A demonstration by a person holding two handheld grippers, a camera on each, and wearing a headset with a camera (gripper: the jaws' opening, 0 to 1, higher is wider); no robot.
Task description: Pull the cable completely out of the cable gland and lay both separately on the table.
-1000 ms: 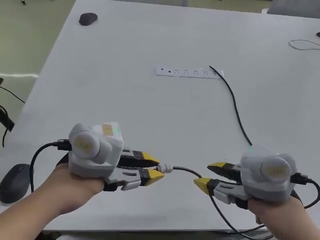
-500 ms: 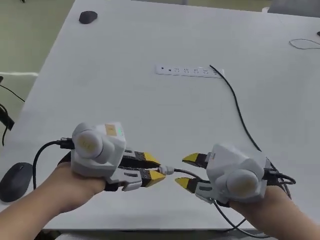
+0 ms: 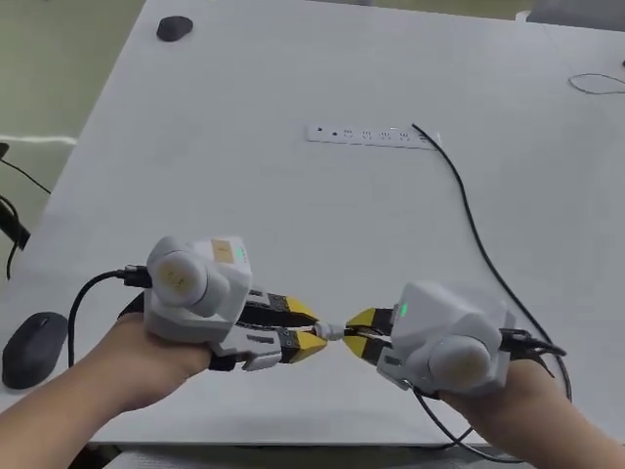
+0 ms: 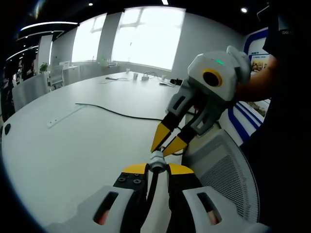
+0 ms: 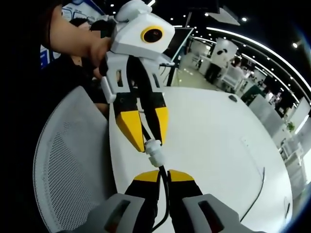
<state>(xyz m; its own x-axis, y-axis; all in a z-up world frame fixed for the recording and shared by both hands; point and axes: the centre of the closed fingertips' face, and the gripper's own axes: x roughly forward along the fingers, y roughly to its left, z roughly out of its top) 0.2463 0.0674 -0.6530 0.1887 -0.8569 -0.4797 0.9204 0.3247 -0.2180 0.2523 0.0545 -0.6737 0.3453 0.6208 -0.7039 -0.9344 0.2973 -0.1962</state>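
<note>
Two claws meet tip to tip above the near edge of the counter. Observed: the left claw is narrow, pinching the white cable gland at its tips. Opposite, the right claw is clamped on the black cable just beside the gland, and the cable runs back between its jaws.

Small white cable gland, thin black cable — running into it
</note>
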